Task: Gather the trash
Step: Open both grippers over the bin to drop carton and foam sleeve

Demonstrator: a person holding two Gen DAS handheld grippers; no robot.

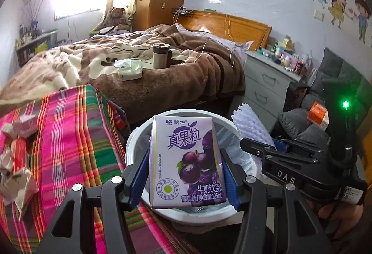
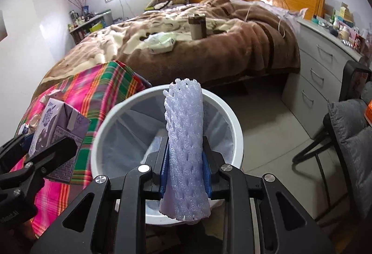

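Observation:
My left gripper (image 1: 183, 175) is shut on a purple grape milk carton (image 1: 186, 161), held upright over the white trash bin (image 1: 139, 137). In the right wrist view my right gripper (image 2: 184, 168) is shut on a white foam fruit net (image 2: 184, 149), rolled and upright above the white trash bin (image 2: 234, 123), which has a clear liner. The carton (image 2: 58, 135) and left gripper show at the left of that view, at the bin's left rim. The foam net (image 1: 251, 123) and right gripper appear on the right in the left wrist view.
Crumpled paper (image 1: 16, 179) and a small box (image 1: 25, 125) lie on the pink plaid cloth (image 1: 76, 137) left of the bin. Behind stands a bed (image 1: 139, 63) with a tumbler and tissue pack. A grey dresser (image 2: 325, 63) and a cushioned chair (image 2: 348, 137) stand to the right.

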